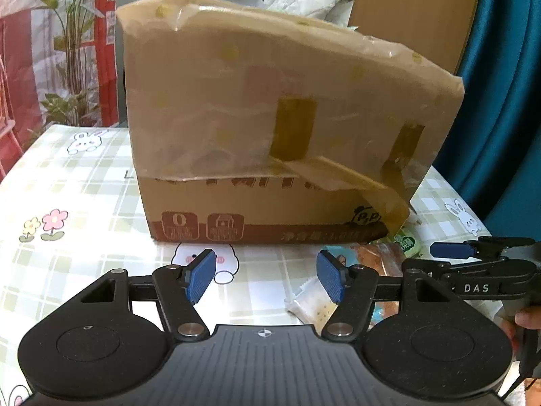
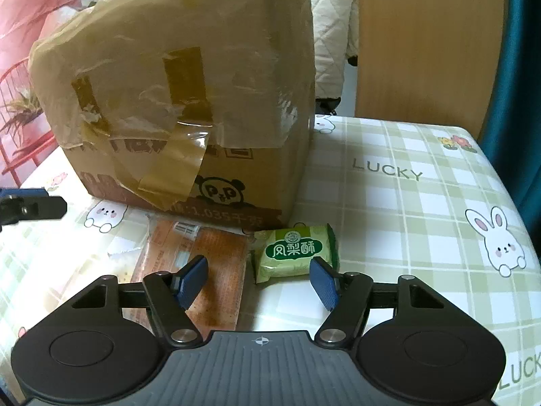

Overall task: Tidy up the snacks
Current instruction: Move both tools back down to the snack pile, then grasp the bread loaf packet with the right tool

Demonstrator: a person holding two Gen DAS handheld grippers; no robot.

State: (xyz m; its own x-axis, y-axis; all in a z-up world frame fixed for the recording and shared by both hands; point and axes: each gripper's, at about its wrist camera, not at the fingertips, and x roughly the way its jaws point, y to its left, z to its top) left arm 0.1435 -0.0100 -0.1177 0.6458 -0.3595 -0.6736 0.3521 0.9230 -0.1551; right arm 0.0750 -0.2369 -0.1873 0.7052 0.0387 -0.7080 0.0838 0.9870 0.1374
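Note:
A taped cardboard box (image 1: 270,118) (image 2: 189,101) stands on the checked tablecloth (image 2: 422,220). In front of its corner lie a green snack packet (image 2: 294,253) (image 1: 407,245), an orange-brown packet (image 2: 219,264) (image 1: 378,257) and a clear cracker packet (image 1: 314,304). My right gripper (image 2: 258,277) is open, low over the snacks, with the green packet just ahead between its fingers and the orange packet under its left finger; neither pad presses on anything. My left gripper (image 1: 267,270) is open over bare cloth, facing the box, with nothing between its fingers.
A wooden board (image 2: 422,40) and a teal curtain (image 1: 507,101) stand behind the table's right side. The right gripper's body (image 1: 473,253) sits close beside the left one, with a hand (image 1: 527,318) on it. The tablecloth stretches to the right of the box, and plants stand at the far left.

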